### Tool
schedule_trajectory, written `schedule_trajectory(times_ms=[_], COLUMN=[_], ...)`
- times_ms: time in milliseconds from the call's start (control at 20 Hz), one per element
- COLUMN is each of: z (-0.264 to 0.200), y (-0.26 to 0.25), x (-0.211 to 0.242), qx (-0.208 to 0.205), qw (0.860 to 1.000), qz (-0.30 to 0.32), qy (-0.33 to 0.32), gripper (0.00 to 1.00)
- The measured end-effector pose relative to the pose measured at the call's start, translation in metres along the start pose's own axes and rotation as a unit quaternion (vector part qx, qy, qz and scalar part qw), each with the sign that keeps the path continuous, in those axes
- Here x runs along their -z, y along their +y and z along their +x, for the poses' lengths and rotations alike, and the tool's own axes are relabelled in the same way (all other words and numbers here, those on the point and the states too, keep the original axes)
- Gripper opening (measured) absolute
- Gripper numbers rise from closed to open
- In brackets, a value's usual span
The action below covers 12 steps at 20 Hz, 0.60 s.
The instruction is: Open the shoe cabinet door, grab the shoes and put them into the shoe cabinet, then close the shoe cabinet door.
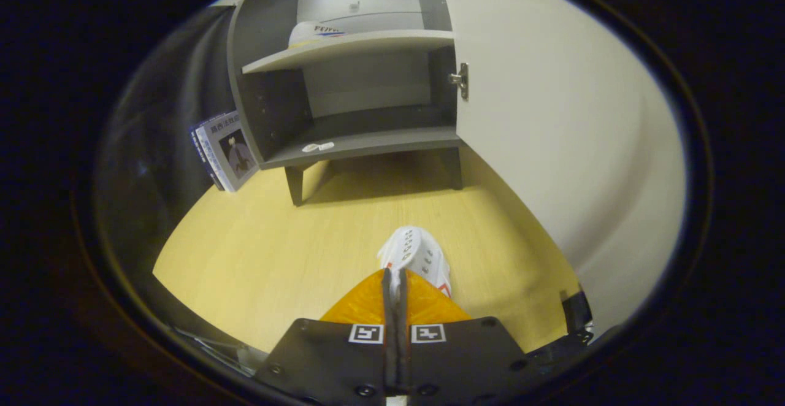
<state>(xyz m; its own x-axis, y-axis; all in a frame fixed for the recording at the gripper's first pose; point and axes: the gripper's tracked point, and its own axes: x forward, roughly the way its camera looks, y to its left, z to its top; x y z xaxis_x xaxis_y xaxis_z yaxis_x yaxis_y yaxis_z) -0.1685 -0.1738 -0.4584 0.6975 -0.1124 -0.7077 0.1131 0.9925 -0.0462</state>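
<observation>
White shoe (412, 257) pinched in gripper (395, 283), cabinet (362, 142) ahead.

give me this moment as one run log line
door: open | gripper: shut on white shoe, above the floor | upper shelf: one shoe | lower shelf: small white item
</observation>
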Motion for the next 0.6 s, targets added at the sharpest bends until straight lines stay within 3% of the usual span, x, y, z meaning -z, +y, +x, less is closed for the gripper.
schedule_trajectory(times_ms=[300, 500, 600], z=[0.017, 0.031, 0.033], y=[0.021, 0.029, 0.030], x=[0.018, 0.059, 0.059], qx=[-0.002, 0.002, 0.009], qw=[0.999, 0.997, 0.998], qz=[0.019, 0.030, 0.022], qy=[0.029, 0.075, 0.066], gripper=[0.03, 0.03, 0.03])
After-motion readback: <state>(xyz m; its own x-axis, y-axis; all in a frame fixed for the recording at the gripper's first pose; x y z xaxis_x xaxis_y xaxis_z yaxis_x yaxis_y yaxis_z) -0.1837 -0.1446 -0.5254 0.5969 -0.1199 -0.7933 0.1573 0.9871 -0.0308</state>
